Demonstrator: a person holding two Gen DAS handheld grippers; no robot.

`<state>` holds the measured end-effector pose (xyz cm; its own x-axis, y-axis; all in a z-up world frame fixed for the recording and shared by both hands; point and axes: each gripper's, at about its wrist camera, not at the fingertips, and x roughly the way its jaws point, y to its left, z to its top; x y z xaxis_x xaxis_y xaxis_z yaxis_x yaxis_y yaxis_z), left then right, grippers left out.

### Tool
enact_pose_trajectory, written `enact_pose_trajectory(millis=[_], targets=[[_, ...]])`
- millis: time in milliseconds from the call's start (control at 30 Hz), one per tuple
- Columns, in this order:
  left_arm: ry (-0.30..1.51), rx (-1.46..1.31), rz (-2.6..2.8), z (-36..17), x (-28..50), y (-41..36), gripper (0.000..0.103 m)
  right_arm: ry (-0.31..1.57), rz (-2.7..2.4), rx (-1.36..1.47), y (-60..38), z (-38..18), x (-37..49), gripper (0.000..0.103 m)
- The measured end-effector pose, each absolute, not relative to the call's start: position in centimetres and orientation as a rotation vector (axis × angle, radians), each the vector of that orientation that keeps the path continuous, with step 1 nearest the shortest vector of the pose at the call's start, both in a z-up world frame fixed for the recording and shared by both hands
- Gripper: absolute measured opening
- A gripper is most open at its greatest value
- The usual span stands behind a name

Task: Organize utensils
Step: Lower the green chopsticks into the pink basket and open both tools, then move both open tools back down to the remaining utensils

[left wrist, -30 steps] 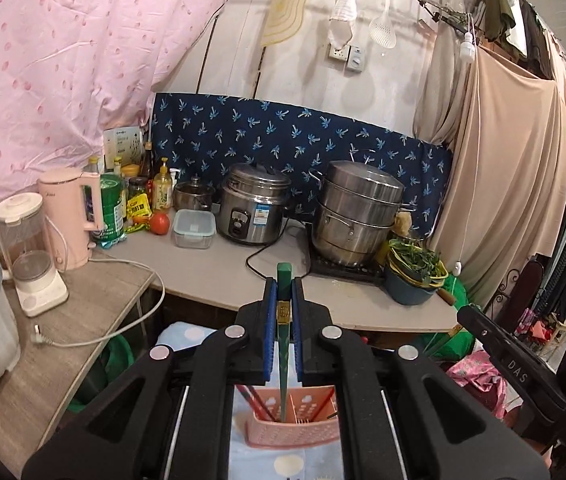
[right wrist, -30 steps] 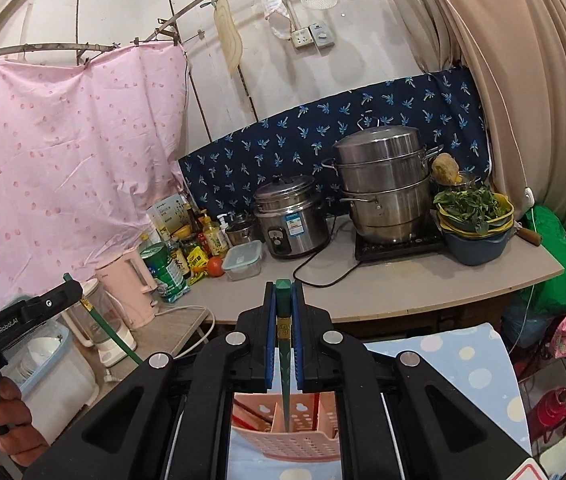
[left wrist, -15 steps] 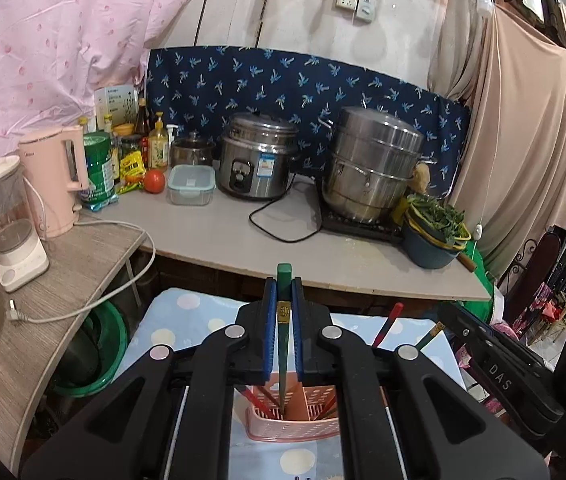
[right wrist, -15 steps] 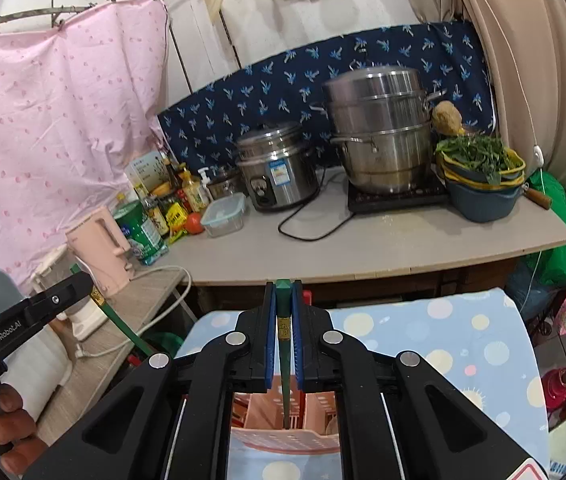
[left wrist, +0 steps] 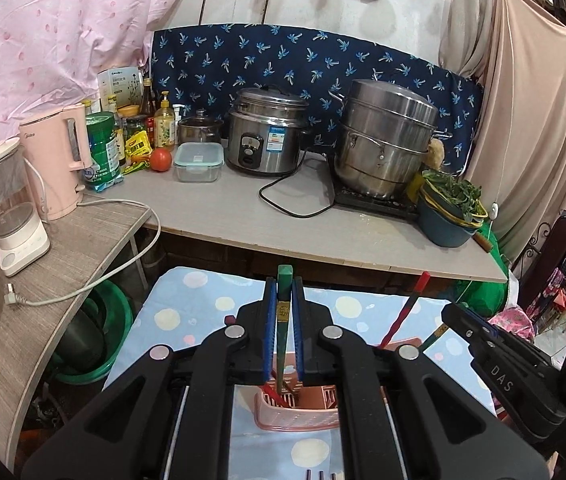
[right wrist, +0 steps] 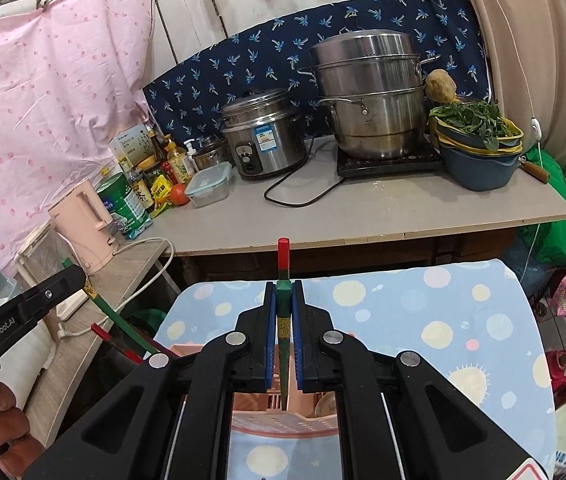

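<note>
My left gripper is shut on a green chopstick, whose lower end hangs in the pink utensil basket on the blue dotted cloth. Red chopsticks lean in the basket. My right gripper is shut on another green chopstick, its tip over the basket. A red chopstick stands up just behind it. The left gripper with its green chopstick shows at left in the right wrist view.
A grey counter stands behind the clothed table, with a rice cooker, a steel steamer pot, a bowl of greens, a pink kettle, a blender, bottles and a tomato.
Both grippers have tilted downward and come lower over the basket, with their green chopsticks still held. More of the dotted cloth shows now.
</note>
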<state>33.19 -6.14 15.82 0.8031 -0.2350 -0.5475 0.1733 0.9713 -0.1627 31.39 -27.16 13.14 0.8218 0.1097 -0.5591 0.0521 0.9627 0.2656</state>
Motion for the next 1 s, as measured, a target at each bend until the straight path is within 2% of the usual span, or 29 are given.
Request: enact_pose_trajectory(millis=[133, 233, 300, 367, 700, 1000], targets=[[0.584, -0.094, -0.199, 15.8, 32.7, -6.2, 0.008, 0.603, 0.023, 0.288, -27.5, 13.3, 30.9, 0.020], [0.587, -0.090, -0.195, 15.9, 32.6, -6.1, 0.015, 0.590, 0.020, 0.293, -27.7, 13.7, 30.1, 0.025], [0.587, -0.092, -0.192, 15.9, 32.2, -6.1, 0.024, 0.579, 0.018, 0.290, -27.7, 14.1, 29.4, 0.028], [0.585, -0.089, -0.189, 16.0, 31.9, -6.0, 0.026, 0.569, 0.022, 0.286, -27.6, 14.5, 28.7, 0.030], [0.577, -0.062, -0.189, 15.9, 28.1, -5.5, 0.032, 0.553, 0.046, 0.266, -26.7, 15.5, 22.6, 0.032], [0.609, -0.027, -0.200, 13.9, 23.3, -4.5, 0.032, 0.624, 0.053, 0.245, -25.2, 12.5, 16.0, 0.032]])
